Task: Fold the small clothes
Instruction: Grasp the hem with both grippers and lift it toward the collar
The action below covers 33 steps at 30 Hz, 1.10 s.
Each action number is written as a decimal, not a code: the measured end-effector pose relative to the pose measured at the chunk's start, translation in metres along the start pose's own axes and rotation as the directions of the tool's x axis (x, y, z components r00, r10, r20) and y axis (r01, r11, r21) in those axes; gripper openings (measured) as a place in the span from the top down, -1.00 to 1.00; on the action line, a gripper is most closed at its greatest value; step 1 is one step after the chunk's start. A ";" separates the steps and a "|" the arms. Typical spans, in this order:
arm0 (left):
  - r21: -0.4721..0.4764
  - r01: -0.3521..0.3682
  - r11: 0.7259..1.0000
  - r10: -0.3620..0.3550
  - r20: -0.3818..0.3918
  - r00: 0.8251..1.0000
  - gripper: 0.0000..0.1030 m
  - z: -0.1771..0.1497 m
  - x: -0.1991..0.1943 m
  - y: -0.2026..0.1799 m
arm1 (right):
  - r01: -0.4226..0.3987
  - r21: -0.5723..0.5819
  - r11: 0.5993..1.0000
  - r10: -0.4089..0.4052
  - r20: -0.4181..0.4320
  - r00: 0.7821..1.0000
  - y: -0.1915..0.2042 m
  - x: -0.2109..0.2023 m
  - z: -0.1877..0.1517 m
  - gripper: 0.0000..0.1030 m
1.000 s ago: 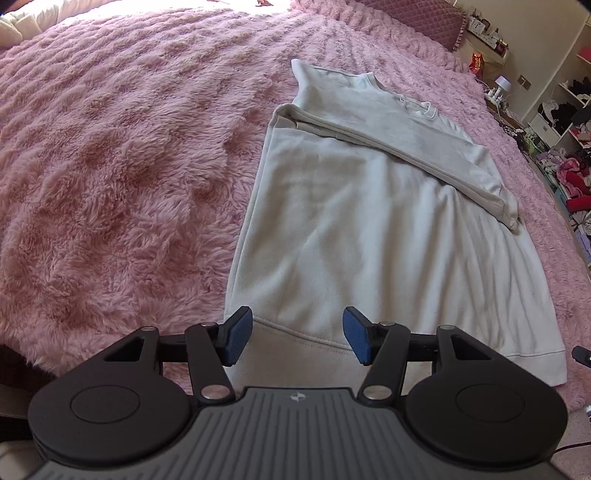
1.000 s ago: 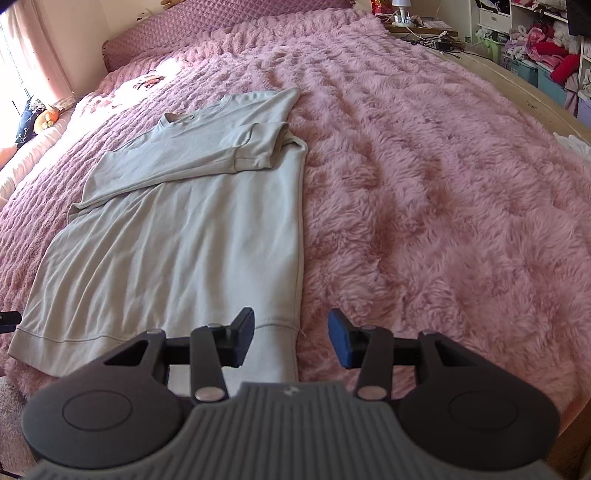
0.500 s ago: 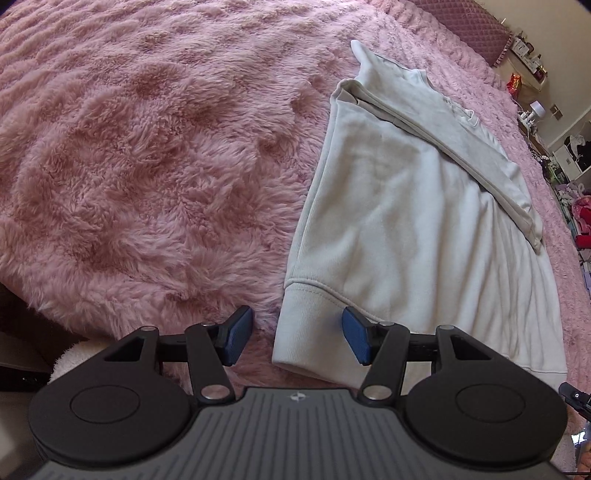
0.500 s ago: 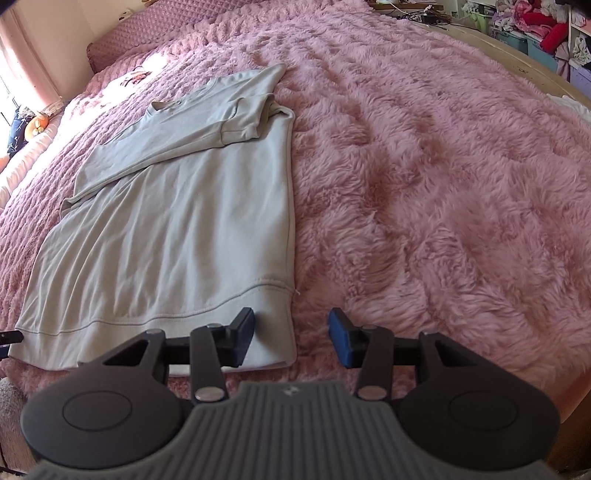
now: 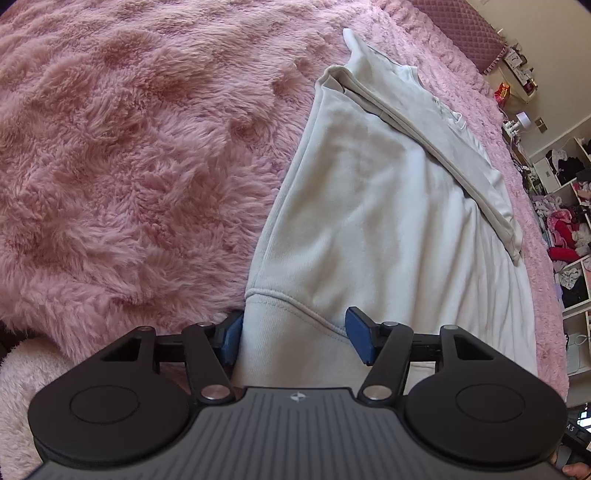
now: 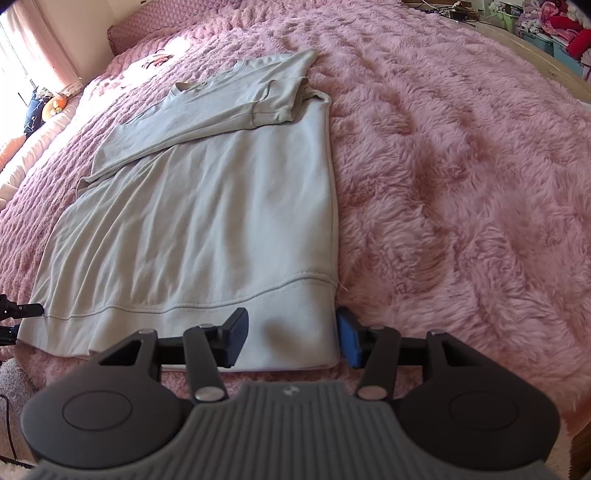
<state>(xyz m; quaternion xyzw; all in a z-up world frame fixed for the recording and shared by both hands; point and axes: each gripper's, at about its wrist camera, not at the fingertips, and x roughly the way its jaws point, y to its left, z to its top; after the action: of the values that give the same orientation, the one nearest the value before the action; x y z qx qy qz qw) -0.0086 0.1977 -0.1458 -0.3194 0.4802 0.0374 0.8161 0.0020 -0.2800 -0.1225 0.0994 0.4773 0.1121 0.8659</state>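
Note:
A pale grey sweatshirt [image 5: 373, 206] lies flat on a fluffy pink blanket [image 5: 129, 166], with both sleeves folded across the chest. My left gripper [image 5: 293, 338] is open, its blue pads straddling the hem's near left corner. In the right wrist view the sweatshirt [image 6: 207, 221] lies ahead, and my right gripper [image 6: 291, 341] is open, its pads straddling the hem's near right corner. The left gripper's tip shows at the far left edge of the right wrist view [image 6: 22, 310].
The pink blanket [image 6: 461, 166] covers the whole bed. A quilted headboard [image 5: 469, 33] is at the far end. Shelves crammed with clothes [image 5: 569, 221] stand beside the bed. Pillows [image 6: 33, 133] lie along the bed's other side.
Both grippers moved outward and down to the hem's two near corners. The jaws stayed open, and the hem corners now lie between the pads.

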 end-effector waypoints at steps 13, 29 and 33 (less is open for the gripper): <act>-0.038 0.200 0.979 -0.201 -0.040 0.979 0.85 -0.004 -0.003 0.017 | -0.070 0.051 0.996 0.071 -0.015 0.997 0.000 -0.001 0.005 0.90; -0.093 0.337 0.937 -0.338 0.005 0.941 0.92 0.016 -0.020 0.015 | -0.150 0.165 0.975 0.139 0.076 0.987 -0.012 -0.020 0.022 0.93; -0.007 0.395 0.919 -0.392 0.092 0.915 0.92 0.040 -0.039 -0.003 | -0.193 0.181 0.964 0.166 0.154 0.974 -0.011 -0.033 0.046 0.94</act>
<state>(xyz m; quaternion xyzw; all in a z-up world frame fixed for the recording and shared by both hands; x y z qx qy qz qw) 0.0016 0.2270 -0.0994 -0.4178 0.3690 -0.1071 0.8233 0.0255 -0.3027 -0.0750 0.2342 0.4141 0.1359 0.8690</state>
